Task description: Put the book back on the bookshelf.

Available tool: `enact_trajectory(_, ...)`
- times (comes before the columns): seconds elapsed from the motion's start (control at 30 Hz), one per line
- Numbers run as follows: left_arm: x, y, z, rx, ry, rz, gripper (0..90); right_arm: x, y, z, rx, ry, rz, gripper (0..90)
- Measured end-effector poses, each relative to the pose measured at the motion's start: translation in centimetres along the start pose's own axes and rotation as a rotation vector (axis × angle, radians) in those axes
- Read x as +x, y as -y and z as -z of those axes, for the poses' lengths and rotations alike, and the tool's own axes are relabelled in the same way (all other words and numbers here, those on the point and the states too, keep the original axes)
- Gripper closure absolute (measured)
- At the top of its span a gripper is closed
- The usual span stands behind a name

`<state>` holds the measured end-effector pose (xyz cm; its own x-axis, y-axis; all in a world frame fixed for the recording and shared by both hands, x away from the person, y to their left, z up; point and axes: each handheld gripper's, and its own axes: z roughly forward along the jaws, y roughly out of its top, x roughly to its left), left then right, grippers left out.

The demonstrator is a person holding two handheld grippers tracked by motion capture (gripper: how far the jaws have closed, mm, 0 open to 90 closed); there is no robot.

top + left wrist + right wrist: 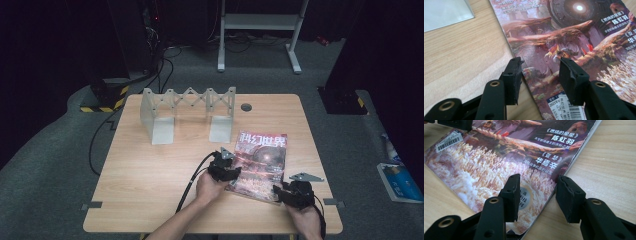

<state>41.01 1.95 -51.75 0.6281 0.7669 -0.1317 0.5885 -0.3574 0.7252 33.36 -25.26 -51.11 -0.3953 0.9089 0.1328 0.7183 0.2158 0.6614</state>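
Working on the magazine [261, 165] here: flat on the table [150, 190], right of centre in the lower half of the high view. One claw posted at each near corner.

Left claw [540, 75]: half spread, nothing pinched. Straddling the cover's left edge just above the barcode, one jaw over bare wood, the other over the cover art.

Right claw [537, 195]: spread a touch wider, gripping nothing either. Astride the right edge at the bottom corner, one jaw above the cover, the other above the table.

Looks like the lining-up step before a pick-up, not the grab itself. Grey folding rack [187, 112] standing toward the upper left of the table, well apart from the magazine. Probably the destination, though only a guess.

Next move, by the look of it: getting a jaw under an edge, with no gap showing between paper and wood. Calls for tipping a claw, prying or sliding a corner up, then squeezing gently on the thin stack without creasing the cover.
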Motion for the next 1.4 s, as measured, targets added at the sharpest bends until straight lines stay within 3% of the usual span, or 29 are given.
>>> enact_trajectory(0.7, -1.4, 2.9, 2.6, -0.014, 0.007, -0.006, 52.7, 1.7, 2.3, 1.6, 0.000, -0.034, 0.039, 54.7)
enact_trajectory(1.4, -2.6, 5.3, 4.6, -0.035, 0.004, 0.002, 52.3, 2.4, 3.0, 2.4, 0.030, -0.068, 0.082, 54.7)
